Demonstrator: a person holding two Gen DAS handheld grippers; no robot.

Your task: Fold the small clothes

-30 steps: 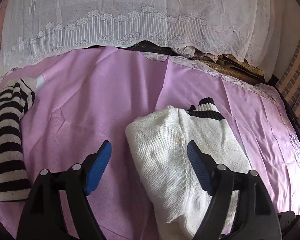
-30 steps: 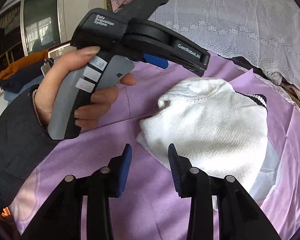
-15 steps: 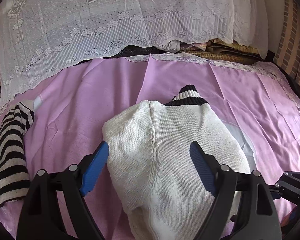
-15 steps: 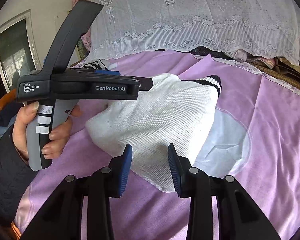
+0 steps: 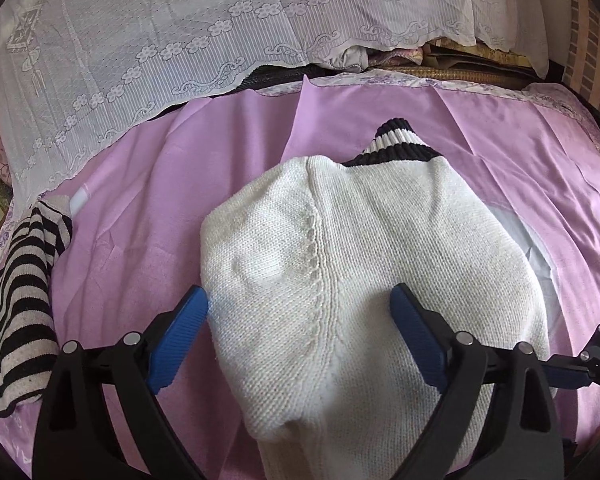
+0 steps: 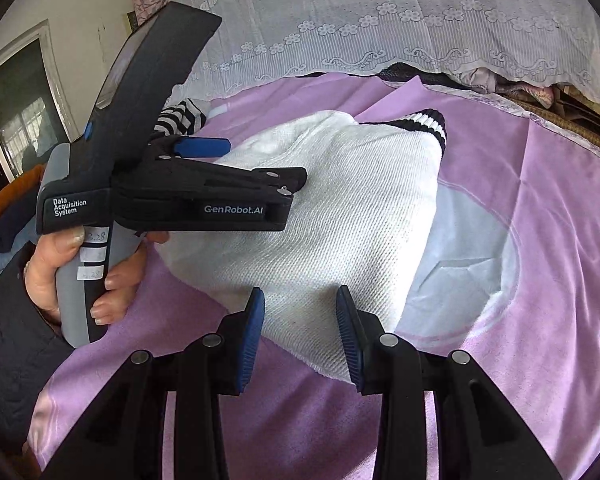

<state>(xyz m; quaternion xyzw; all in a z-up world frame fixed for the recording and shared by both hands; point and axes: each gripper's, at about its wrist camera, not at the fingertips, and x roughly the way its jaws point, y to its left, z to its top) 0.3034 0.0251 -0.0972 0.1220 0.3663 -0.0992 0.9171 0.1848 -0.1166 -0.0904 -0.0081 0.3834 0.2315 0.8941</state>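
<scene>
A folded white knit sweater point(image 5: 360, 264) with a black-and-white striped collar point(image 5: 396, 146) lies on the purple sheet point(image 5: 148, 208). My left gripper point(image 5: 298, 316) is open wide, its blue pads point(image 5: 180, 332) on either side of the sweater's near end, just above it. My right gripper point(image 6: 300, 320) is open, narrower, over the sweater's near corner point(image 6: 320, 336). The left gripper point(image 6: 204, 184) also shows from the side in the right wrist view, held in a hand over the sweater point(image 6: 360, 208).
A black-and-white striped garment point(image 5: 16, 312) lies at the left on the sheet. A white lace cover point(image 5: 220, 20) drapes over piled things along the back. A pale patch point(image 6: 460, 264) shows on the sheet right of the sweater. A window point(image 6: 16, 120) is at far left.
My left gripper has swung right and come in over the sweater, now centred between its pads. My right gripper has moved forward to the sweater's near corner.
</scene>
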